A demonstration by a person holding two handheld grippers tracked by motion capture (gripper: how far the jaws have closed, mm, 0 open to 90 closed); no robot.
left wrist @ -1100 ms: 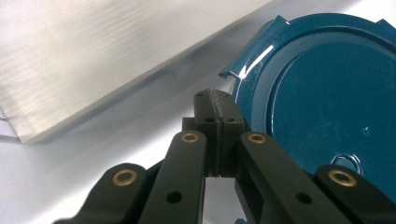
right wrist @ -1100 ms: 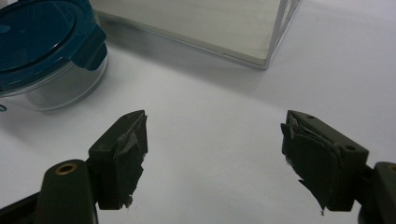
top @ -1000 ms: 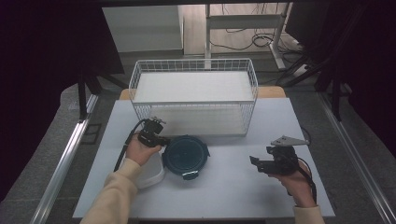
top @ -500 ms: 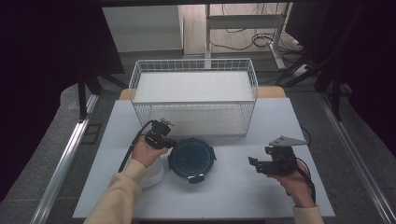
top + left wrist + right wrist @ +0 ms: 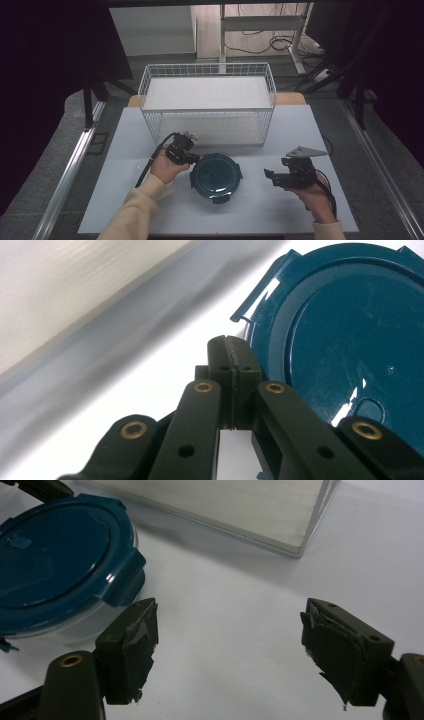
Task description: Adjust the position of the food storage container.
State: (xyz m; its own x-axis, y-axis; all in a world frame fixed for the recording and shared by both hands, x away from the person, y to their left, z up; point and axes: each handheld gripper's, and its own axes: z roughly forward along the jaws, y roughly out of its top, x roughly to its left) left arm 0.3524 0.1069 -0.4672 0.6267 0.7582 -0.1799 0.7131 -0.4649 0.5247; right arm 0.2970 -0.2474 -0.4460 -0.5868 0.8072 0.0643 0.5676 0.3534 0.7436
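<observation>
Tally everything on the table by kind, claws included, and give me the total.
Round container with blue lid: 1
White wire basket: 1
Claws: 2, the left claw shut, the right claw open
Total: 4

A white tabletop [image 5: 150, 135] carries a white wire basket [image 5: 207, 107] at its far side, with a pale flat floor inside it. In front of the basket, near the middle, sits a round container with a dark blue lid [image 5: 216, 176], clips sticking out at its rim. The left tongs [image 5: 192, 159], held in a hand with a cream sleeve, lie against the container's left edge, their tips pressed together, a black cable looping back from them. The right tongs [image 5: 270, 176] rest well apart to the right of the container, pointing toward it, a grey three-cornered plate on top
</observation>
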